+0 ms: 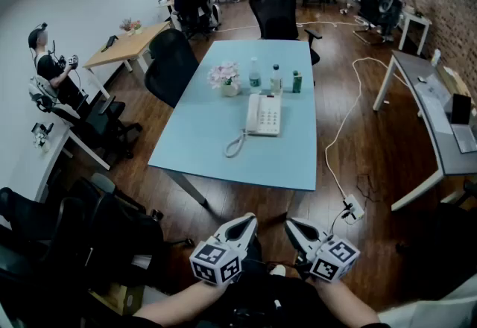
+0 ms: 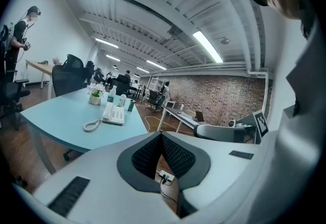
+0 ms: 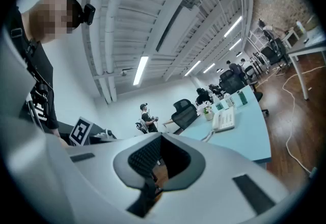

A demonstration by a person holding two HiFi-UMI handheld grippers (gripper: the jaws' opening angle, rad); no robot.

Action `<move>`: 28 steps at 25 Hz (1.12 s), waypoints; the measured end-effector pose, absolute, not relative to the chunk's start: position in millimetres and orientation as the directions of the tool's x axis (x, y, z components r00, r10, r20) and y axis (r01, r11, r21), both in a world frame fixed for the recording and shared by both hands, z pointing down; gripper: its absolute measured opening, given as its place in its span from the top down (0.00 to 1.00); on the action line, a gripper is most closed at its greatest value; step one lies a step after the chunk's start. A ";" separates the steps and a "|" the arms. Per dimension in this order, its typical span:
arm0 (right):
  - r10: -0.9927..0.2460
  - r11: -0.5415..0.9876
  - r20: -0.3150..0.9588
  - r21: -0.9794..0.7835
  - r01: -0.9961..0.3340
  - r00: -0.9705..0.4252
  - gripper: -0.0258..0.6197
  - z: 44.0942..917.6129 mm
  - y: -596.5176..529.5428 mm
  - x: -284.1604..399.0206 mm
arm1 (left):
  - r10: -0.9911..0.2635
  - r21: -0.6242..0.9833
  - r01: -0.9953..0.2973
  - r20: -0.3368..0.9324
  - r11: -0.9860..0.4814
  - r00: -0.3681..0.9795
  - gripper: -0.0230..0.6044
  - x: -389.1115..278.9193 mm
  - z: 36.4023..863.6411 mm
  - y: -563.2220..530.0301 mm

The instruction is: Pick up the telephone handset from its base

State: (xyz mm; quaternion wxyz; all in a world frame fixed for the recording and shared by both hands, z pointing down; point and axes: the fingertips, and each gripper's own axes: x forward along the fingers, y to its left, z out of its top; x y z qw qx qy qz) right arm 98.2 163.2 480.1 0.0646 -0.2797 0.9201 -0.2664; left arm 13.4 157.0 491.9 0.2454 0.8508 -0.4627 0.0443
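Note:
A white telephone (image 1: 264,114) lies on the light blue table (image 1: 201,147), its handset (image 1: 253,112) resting on the left side of the base and a coiled cord (image 1: 234,144) trailing toward the near edge. In the left gripper view the telephone (image 2: 113,114) is far ahead on the left, and in the right gripper view the telephone (image 3: 224,119) is ahead on the right. My left gripper (image 1: 243,226) and right gripper (image 1: 295,228) hang side by side near my body, well short of the table. Both are shut with nothing between the jaws (image 2: 161,134) (image 3: 159,136).
Behind the phone stand a flower pot (image 1: 226,79), two bottles (image 1: 255,73) and a green can (image 1: 297,81). Black office chairs (image 1: 170,65) flank the table. A white cable and power strip (image 1: 352,207) lie on the wood floor at right, beside a grey desk (image 1: 436,121).

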 end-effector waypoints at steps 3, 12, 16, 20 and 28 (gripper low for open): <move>-0.552 0.701 0.033 -0.523 -0.485 -0.833 0.92 483.7 149.6 95.2 | -0.769 0.376 -0.813 0.304 -0.445 0.562 0.96 6.0 495.4 142.5; -0.570 0.685 0.055 -0.520 -0.510 -0.820 0.92 484.7 94.1 91.8 | -0.791 0.368 -0.831 0.304 -0.417 0.532 0.96 -15.7 495.1 80.0; -0.573 0.696 0.054 -0.494 -0.521 -0.818 0.92 473.8 46.0 84.2 | -0.804 0.336 -0.843 0.294 -0.419 0.517 0.96 -29.1 488.9 22.9; -0.588 0.699 0.068 -0.459 -0.548 -0.806 0.92 466.1 -4.5 77.9 | -0.803 0.332 -0.843 0.293 -0.423 0.518 0.96 -40.3 488.0 -41.4; -0.643 0.656 0.088 -0.450 -0.606 -0.761 0.92 466.4 -92.6 57.5 | -0.777 0.291 -0.834 0.314 -0.468 0.546 0.96 -67.2 491.2 -146.7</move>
